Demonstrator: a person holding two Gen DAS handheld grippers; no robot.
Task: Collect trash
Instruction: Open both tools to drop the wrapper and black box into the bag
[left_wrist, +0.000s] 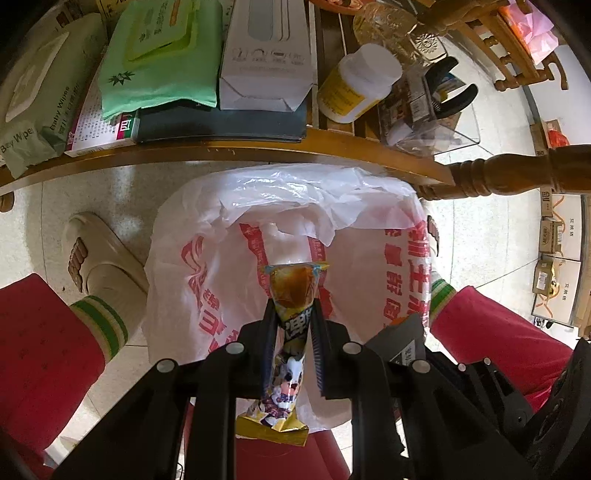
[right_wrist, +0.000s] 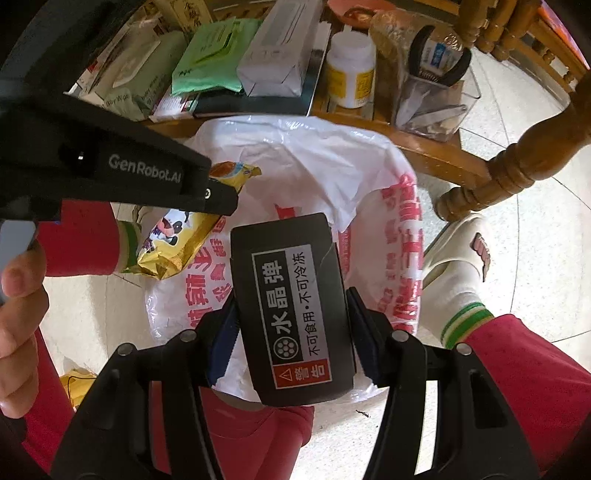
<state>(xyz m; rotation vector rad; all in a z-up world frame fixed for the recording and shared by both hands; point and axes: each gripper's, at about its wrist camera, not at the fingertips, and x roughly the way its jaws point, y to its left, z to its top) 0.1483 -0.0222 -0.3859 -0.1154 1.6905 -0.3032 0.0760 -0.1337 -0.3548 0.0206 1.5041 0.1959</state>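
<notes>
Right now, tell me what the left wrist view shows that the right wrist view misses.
Only the left wrist view shows the left gripper from behind, its fingers clamped on the snack wrapper. Only the right wrist view shows the right gripper gripping the black box with its label readable, plus the person's bare hand. Both show the wrapper, the white bag-lined bin below, and the white bottle on the wooden table.

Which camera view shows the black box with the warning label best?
The right wrist view. There the black box fills the middle, clamped in the right gripper above the white bag, and its label is readable. The left wrist view shows only one corner of the box at the bag's edge.
</notes>
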